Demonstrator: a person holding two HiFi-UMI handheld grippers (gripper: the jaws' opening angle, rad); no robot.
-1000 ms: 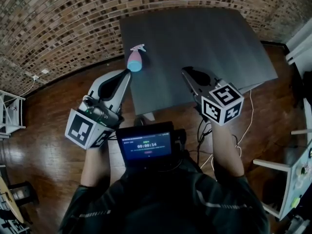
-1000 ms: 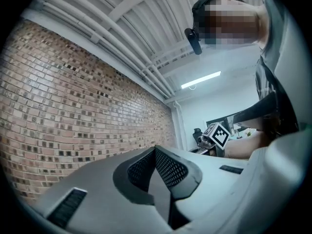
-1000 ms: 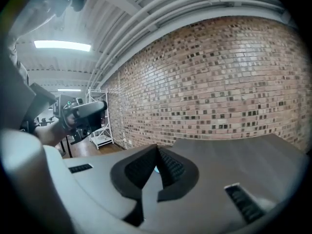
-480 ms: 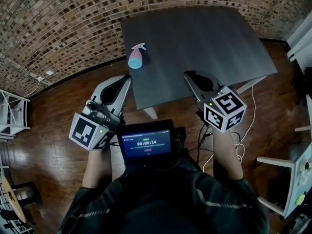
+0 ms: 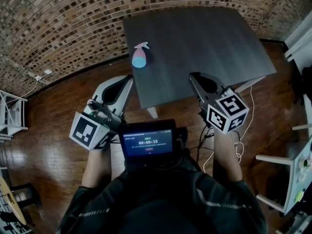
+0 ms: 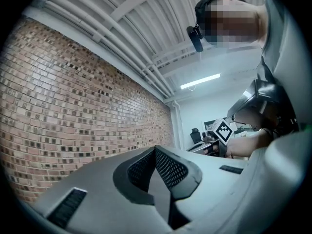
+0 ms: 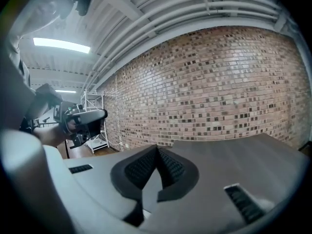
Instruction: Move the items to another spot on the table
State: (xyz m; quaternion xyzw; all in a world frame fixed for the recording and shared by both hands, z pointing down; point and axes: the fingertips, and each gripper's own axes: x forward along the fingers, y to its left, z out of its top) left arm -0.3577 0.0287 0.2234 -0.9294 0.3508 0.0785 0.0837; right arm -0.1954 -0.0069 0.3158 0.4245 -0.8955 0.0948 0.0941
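Near the left edge of the dark grey rectangular table [image 5: 209, 38] sits a small pink-and-blue spray bottle [image 5: 139, 56], untouched.
Well short of it, the left gripper [image 5: 128, 77] hangs just off the table's near corner. The right gripper [image 5: 194, 75] reaches over the near edge. Both are clenched on nothing.

Bright, even indoor light here, strip lights [image 7: 61, 45] glowing overhead, soft sheen on the dark table [image 5: 195, 43]. Heavy fisheye bends the brick wall [image 5: 58, 28]; the 2 gripper views go black at the corners.
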